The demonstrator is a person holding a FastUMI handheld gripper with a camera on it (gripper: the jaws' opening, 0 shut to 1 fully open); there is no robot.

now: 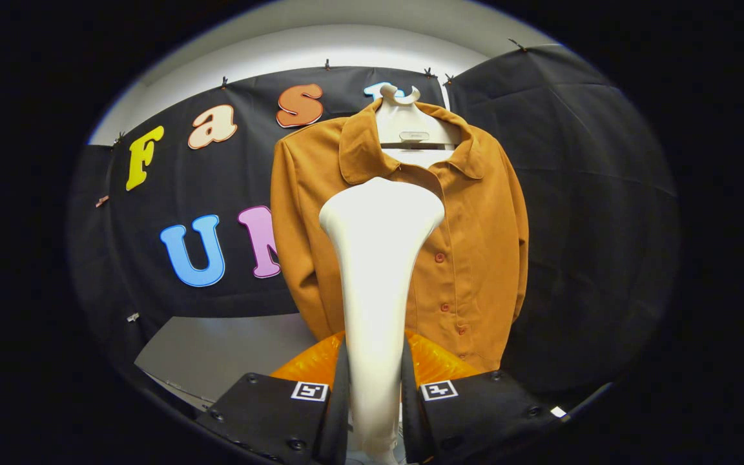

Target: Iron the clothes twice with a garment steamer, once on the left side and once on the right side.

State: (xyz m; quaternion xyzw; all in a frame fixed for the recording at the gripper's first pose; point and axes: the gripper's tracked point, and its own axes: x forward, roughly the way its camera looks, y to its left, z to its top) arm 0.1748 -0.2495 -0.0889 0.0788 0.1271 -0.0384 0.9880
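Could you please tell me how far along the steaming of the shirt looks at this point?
Done: the gripper is shut on the white garment steamer, held upright. In hand: its head sits before the orange shirt's chest, below the collar on the hanger. Left: nothing shows which side passes are finished.

No legible text; hanger (414, 126) label too small to read
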